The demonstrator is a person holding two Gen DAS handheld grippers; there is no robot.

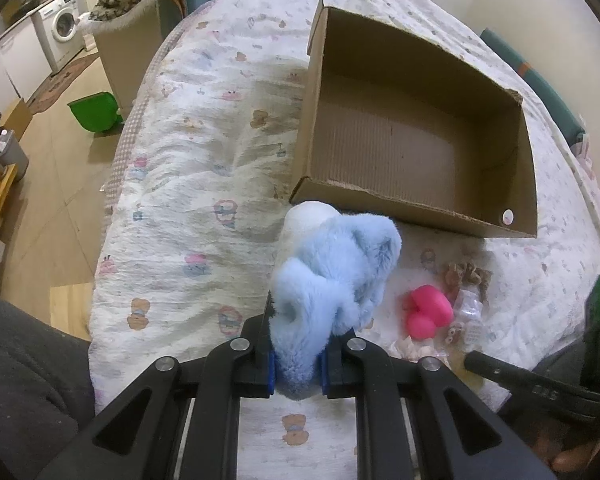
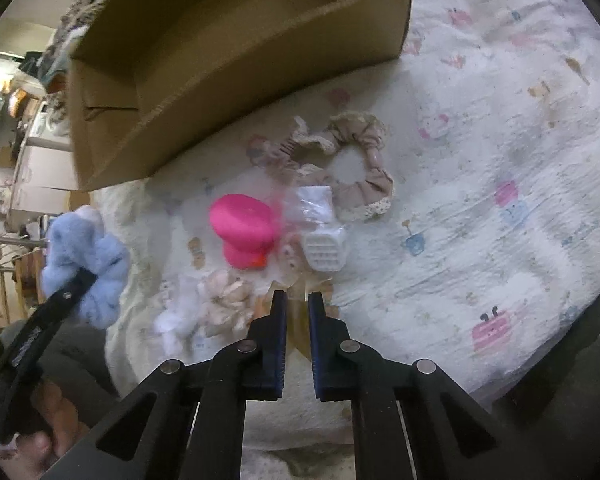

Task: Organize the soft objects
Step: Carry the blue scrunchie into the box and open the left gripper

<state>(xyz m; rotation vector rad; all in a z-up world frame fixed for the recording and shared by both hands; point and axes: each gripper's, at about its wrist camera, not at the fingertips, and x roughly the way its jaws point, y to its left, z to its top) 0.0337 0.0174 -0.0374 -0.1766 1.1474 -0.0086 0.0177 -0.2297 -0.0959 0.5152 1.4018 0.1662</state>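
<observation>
My left gripper [image 1: 298, 332] is shut on a fluffy light blue and white plush [image 1: 332, 268], held above the bed just in front of the open cardboard box [image 1: 416, 216]. The plush also shows in the right wrist view [image 2: 86, 258], at the left. My right gripper [image 2: 297, 300] hovers low over the bed with its jaws a narrow gap apart and nothing between them. Ahead of it lie a pink rubber duck [image 2: 244, 228], a beige scrunchie [image 2: 360, 176], a clear packet with a white piece [image 2: 318, 220] and a pale fabric flower [image 2: 222, 304].
The box [image 2: 236, 76] is empty inside and stands on a white patterned quilt [image 1: 196, 208]. The bed's left edge drops to a wooden floor with a green bin [image 1: 96, 110]. A washing machine [image 1: 62, 26] stands far left.
</observation>
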